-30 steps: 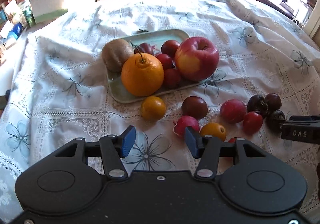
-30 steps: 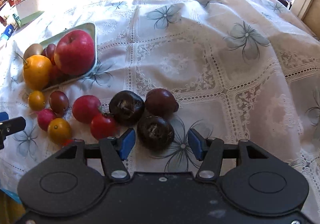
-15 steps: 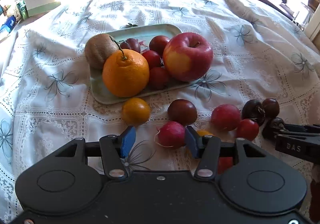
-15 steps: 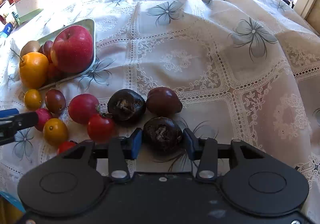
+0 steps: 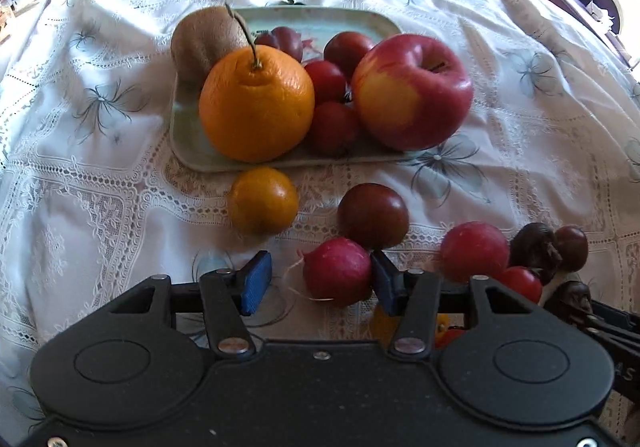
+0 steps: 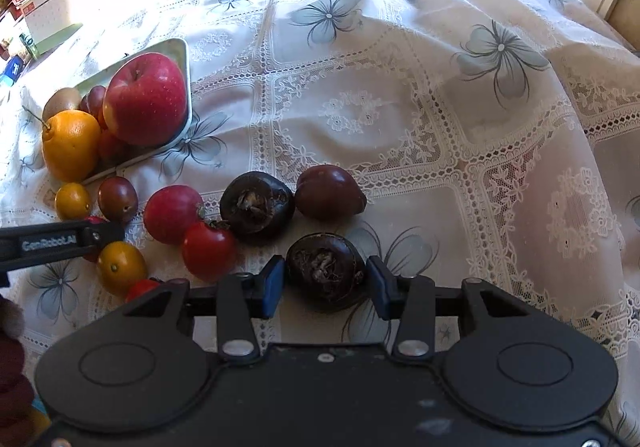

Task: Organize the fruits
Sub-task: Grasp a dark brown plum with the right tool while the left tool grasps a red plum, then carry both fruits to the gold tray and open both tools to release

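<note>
A pale green tray (image 5: 192,151) holds an orange (image 5: 256,103), a red apple (image 5: 412,91), a kiwi (image 5: 204,39) and small red fruits. Loose small fruits lie on the cloth in front of it. My left gripper (image 5: 318,281) is open, with a red radish (image 5: 336,271) between its fingers, touching the right pad. My right gripper (image 6: 326,285) stands open around a dark water chestnut (image 6: 326,271), with small gaps at both pads. The tray also shows in the right wrist view (image 6: 182,47).
A white lace tablecloth (image 6: 400,87) covers the table. Near the left gripper lie a small orange tomato (image 5: 262,201), a dark plum (image 5: 372,215) and a red fruit (image 5: 474,251). Near the right gripper lie another chestnut (image 6: 256,203), a dark plum (image 6: 330,191) and a red tomato (image 6: 208,249).
Both grippers moved forward and down. The left gripper came around the radish. The right gripper's fingers narrowed around the dark chestnut.
</note>
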Available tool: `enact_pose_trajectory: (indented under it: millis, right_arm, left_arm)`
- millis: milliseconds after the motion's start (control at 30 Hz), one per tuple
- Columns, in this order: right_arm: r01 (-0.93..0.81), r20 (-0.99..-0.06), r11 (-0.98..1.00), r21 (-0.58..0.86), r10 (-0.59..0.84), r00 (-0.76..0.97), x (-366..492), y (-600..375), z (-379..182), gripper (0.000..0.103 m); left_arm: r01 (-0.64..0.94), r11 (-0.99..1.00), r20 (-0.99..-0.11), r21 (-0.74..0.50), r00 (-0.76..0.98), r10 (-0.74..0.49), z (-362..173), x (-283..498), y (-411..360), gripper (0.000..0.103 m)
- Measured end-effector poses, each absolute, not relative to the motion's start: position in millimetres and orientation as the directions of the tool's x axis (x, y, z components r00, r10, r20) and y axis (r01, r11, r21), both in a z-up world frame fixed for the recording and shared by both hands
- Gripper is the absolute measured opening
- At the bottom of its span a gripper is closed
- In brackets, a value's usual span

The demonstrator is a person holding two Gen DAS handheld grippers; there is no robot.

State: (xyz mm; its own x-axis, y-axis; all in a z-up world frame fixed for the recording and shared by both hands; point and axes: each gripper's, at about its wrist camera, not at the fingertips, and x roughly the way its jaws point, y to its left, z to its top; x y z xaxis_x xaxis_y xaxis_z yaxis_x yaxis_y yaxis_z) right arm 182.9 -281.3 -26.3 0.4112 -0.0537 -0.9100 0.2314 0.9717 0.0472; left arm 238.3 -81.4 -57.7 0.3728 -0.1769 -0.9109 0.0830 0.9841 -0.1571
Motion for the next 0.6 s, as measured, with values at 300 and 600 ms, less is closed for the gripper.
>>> enact_pose_trajectory:
  millis: [300, 600]
  right_arm:
    - [0.256, -0.904, 0.961, 0.105, -0.015, 0.428, 176, -285, -9, 0.046]
    - [0.263, -0.875, 0.95, 0.165, 0.018, 0.485, 143, -280, 43, 0.046]
  left_arm:
    - [0.14, 0.975, -0.884, -0.173, 0.414, -0.217, -31, 230, -73, 0.045]
    - [0.242, 0.957, -0.874, -0.157, 0.417, -0.249, 15, 167, -46, 0.045]
